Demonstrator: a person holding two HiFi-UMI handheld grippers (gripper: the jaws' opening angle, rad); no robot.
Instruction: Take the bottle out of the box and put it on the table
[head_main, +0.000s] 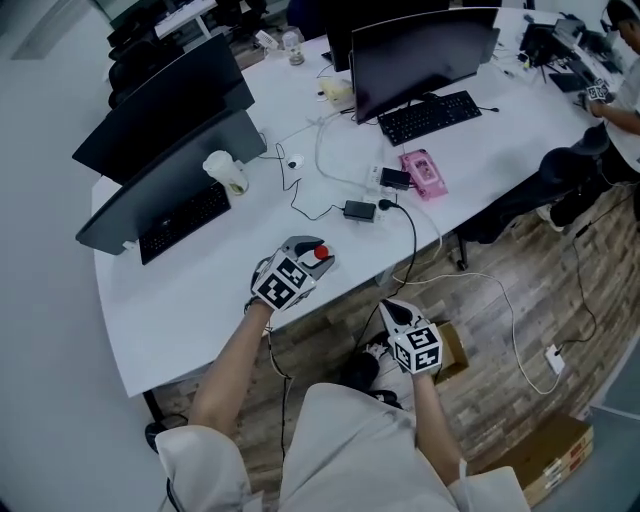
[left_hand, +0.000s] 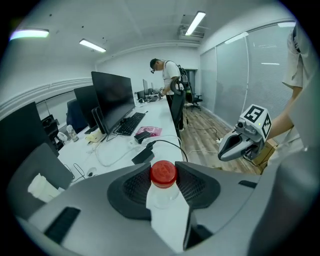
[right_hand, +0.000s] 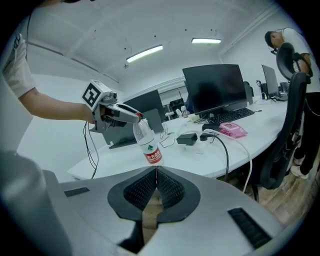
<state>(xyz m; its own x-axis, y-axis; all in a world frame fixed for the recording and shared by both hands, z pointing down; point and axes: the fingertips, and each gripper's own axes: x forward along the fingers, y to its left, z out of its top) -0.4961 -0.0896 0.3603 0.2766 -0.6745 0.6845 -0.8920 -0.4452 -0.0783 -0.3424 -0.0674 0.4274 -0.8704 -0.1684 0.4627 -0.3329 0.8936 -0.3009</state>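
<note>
A clear plastic bottle with a red cap (head_main: 321, 251) is held by its neck in my left gripper (head_main: 316, 257), just over the front edge of the white table (head_main: 200, 295). In the left gripper view the cap (left_hand: 163, 173) sits between the two pads, which press on the neck below it. The right gripper view shows the bottle (right_hand: 148, 143) hanging upright from the left gripper (right_hand: 131, 116), its red label low on the body. My right gripper (head_main: 392, 308) is shut and empty, over the floor above a small cardboard box (head_main: 453, 345); its pads (right_hand: 170, 187) meet.
Monitors (head_main: 420, 50) and keyboards (head_main: 430, 115) line the table, with a pink pack (head_main: 423, 172), a power adapter (head_main: 359, 210) and loose cables. A cable trails over the wooden floor. A larger carton (head_main: 545, 460) lies bottom right. A person (head_main: 620, 100) sits far right.
</note>
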